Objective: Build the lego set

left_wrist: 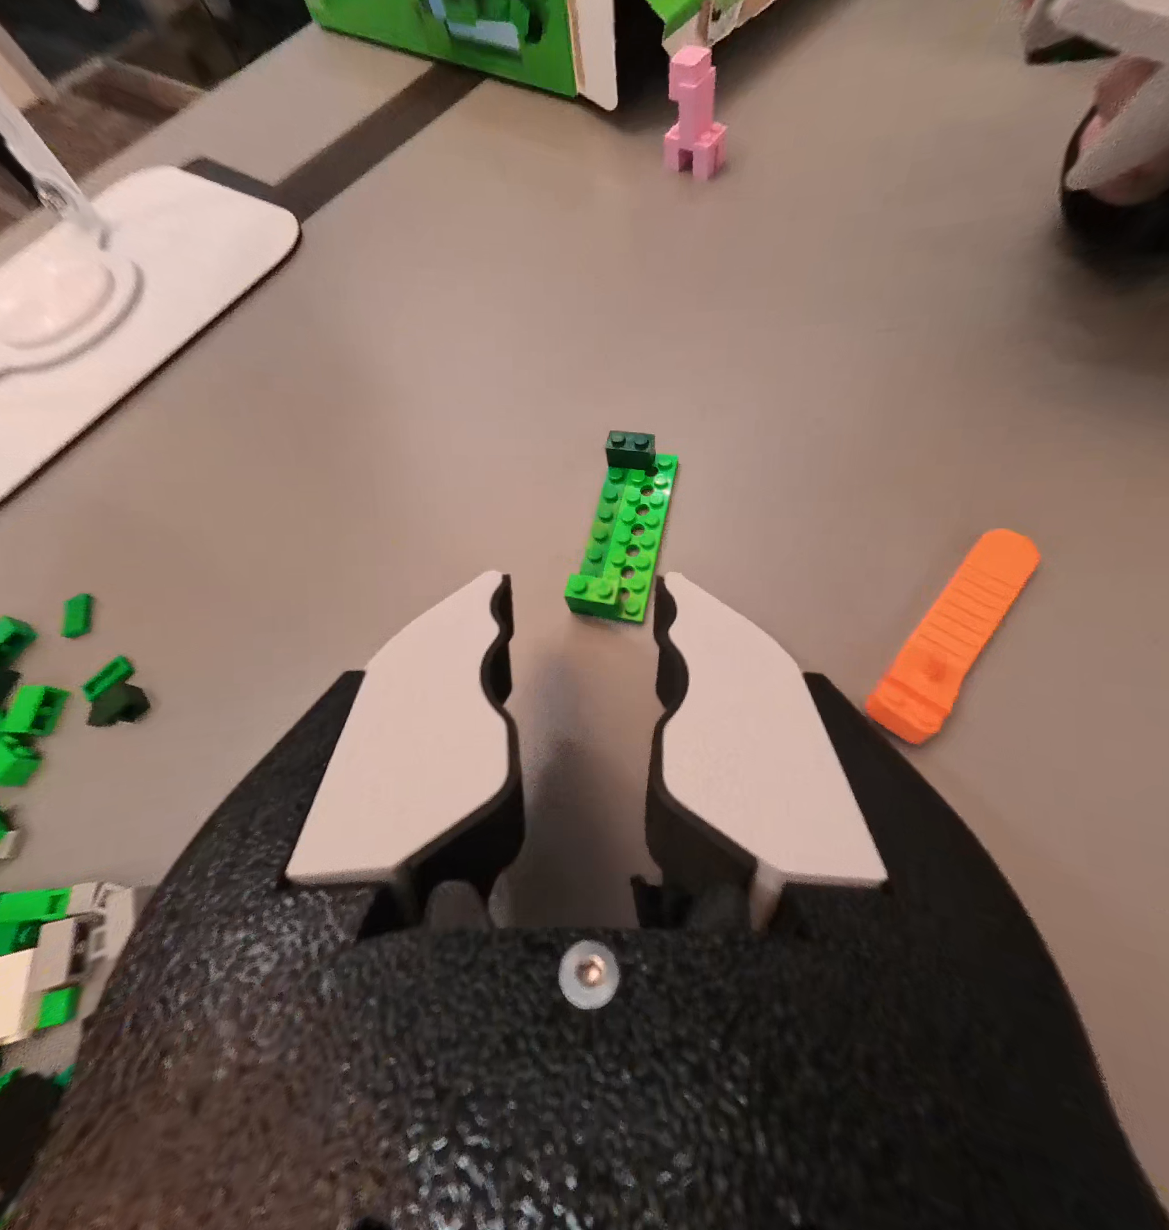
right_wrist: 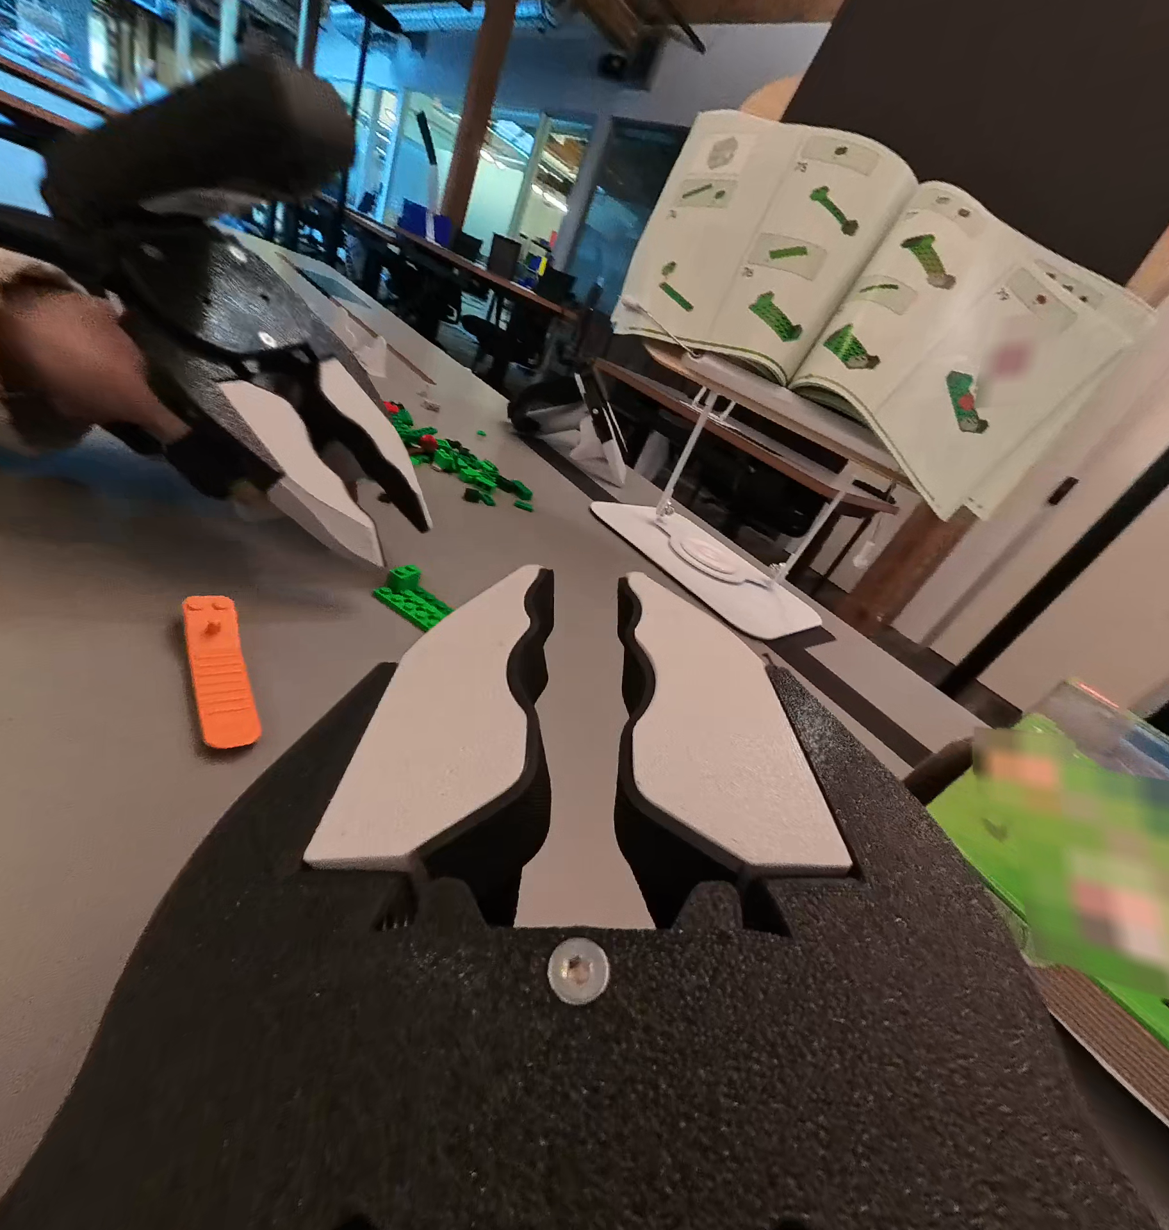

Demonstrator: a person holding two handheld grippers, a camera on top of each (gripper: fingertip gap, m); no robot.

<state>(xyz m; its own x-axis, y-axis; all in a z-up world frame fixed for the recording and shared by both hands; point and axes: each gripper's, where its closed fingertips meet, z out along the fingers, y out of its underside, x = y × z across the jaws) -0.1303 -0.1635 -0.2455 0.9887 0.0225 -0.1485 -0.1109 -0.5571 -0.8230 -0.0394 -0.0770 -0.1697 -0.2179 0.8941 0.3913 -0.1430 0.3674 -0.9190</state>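
Both tongs gape empty near the green plate [left_wrist: 625,532]; booklet [right_wrist: 854,279] writing blurred.

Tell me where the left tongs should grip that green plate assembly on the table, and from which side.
Grip the green plate assembly across its two long edges at the near end, coming straight ahead from where the left tongs are. It lies flat, pointing lengthwise away from them, and looks narrower than their open gap. The dark green brick on the far end stays clear.
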